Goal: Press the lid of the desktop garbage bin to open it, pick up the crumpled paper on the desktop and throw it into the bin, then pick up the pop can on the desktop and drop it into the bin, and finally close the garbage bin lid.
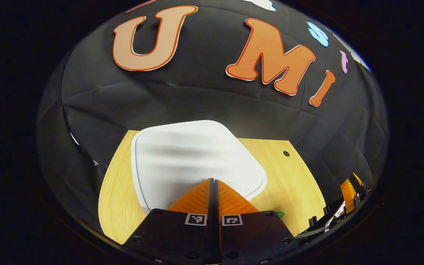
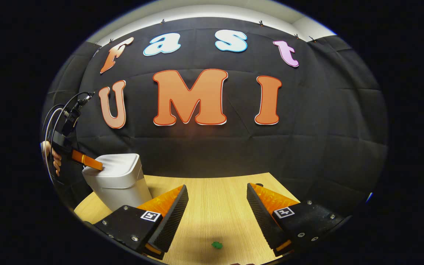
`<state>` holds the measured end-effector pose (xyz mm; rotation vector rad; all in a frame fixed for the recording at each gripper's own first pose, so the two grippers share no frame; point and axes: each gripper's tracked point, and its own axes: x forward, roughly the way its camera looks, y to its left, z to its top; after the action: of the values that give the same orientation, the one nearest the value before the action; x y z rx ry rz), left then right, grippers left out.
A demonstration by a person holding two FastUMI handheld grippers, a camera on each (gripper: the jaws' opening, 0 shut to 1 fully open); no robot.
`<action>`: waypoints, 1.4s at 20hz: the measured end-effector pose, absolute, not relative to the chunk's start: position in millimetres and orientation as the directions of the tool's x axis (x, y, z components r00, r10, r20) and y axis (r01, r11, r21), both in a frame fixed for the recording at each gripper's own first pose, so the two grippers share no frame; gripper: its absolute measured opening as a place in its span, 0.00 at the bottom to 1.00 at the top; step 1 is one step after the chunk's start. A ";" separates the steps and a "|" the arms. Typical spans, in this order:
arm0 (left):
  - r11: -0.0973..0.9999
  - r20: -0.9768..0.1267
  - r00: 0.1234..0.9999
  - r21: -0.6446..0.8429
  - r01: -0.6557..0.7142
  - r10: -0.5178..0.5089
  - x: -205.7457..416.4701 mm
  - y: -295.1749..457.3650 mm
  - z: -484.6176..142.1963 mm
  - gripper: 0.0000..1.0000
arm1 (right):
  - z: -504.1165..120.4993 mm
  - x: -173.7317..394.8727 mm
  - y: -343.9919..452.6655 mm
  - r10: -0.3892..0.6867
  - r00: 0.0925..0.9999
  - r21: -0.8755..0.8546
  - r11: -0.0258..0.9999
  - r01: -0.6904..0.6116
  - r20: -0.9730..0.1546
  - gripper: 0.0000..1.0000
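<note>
- At the far left of the right gripper view, a person's hand holds the left gripper, with looping cables rising above it; its fingers reach down to the right and their tip rests on the near left edge of the bin's lid.
- Just right of that hand stands the white plastic desktop garbage bin, a rounded box that narrows toward its base, on the left part of the light wooden tabletop. Its lid lies flat and closed on top.
- In the left gripper view the white rounded-square lid is seen from above, smooth and slightly blurred, with a thin seam running along its right and lower edges. The left gripper's fingers are pressed together with no gap, their joined tip lying on the near part of the lid with nothing between them.
- Right of the bin, the wooden surface runs on bare to a small dark round hole near the back edge.
- In the right gripper view the right gripper hangs above the tabletop with its jaws spread wide and nothing between them; its left finger overlaps the bin's lower right side in the picture.
- A small green scrap lies on the wood below the gap between those fingers.
- Behind everything hangs the black cloth wall.
</note>
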<state>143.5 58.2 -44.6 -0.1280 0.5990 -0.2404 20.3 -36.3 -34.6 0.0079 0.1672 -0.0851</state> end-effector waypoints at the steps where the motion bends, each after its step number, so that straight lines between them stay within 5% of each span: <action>1: 0.967 -0.544 0.801 -0.171 0.188 -0.252 141.4 57.6 -45.6 0.01 | -33.7 20.7 -34.6 -0.078 0.982 0.012 0.997 0.081 -0.171 0.96; 8: 0.980 -0.485 0.852 -0.110 0.167 -0.200 138.5 57.9 -27.8 0.00 | -16.9 17.2 -33.1 -0.065 0.988 0.027 0.997 0.069 -0.140 0.95; 16: 0.988 -0.267 0.951 -0.024 0.155 -0.156 118.0 51.6 67.7 0.00 | -11.2 8.3 -39.9 -0.073 0.988 0.020 0.997 0.077 -0.138 0.95; 23: 0.977 -0.128 0.975 -0.140 0.164 -0.182 82.0 32.9 86.4 0.00 | -2.3 2.3 -40.1 -0.051 0.993 0.030 0.998 0.055 -0.109 0.95; 28: 0.995 -0.067 0.993 -0.038 0.092 -0.094 62.4 36.1 98.3 0.00 | -2.9 -1.2 -44.1 -0.044 0.993 0.029 0.998 0.048 -0.111 0.95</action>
<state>62.4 36.1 98.3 -0.0352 0.0684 -0.0933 -1.2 -44.1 -2.9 0.0319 0.1103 -0.0463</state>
